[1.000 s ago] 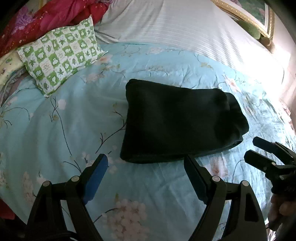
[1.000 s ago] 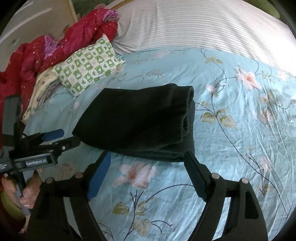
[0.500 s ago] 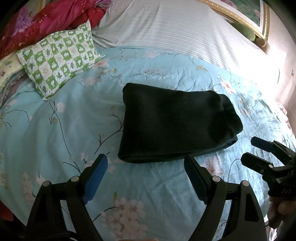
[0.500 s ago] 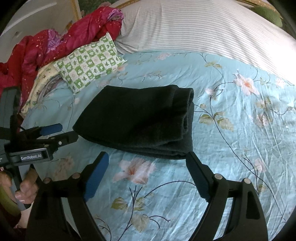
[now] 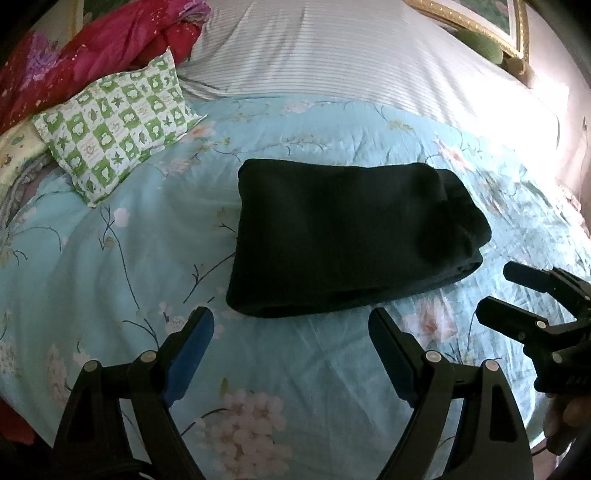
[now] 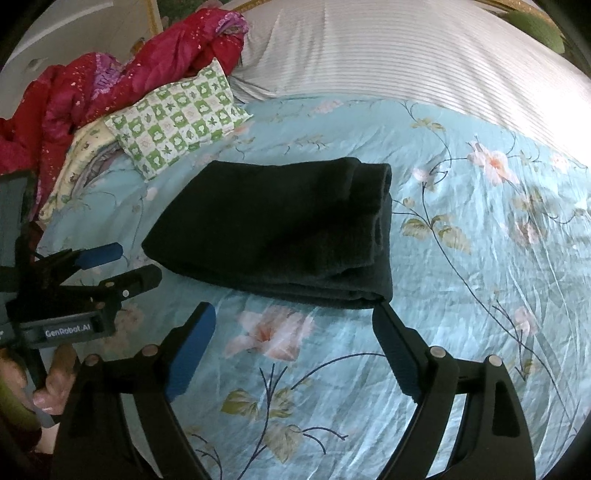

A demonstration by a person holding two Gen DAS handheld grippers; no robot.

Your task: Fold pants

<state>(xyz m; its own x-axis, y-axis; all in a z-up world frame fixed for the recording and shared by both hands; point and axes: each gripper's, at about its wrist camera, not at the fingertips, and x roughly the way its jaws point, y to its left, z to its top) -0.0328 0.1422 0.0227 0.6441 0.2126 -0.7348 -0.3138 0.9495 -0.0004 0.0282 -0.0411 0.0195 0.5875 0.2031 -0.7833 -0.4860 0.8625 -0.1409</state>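
The black pants lie folded into a compact rectangle on the light blue floral bedspread; they also show in the right wrist view. My left gripper is open and empty, hovering just short of the pants' near edge. My right gripper is open and empty, also near the fold's near edge. Each gripper shows in the other's view: the right one at the right edge of the left wrist view, the left one at the left edge of the right wrist view.
A green-and-white checked pillow lies at the far left of the bed. Red bedding is heaped behind it. A white striped cover spans the far side. A gold picture frame stands beyond.
Both grippers have drawn back a little from the folded pants and risen slightly. The pants have not moved. Both stay open.
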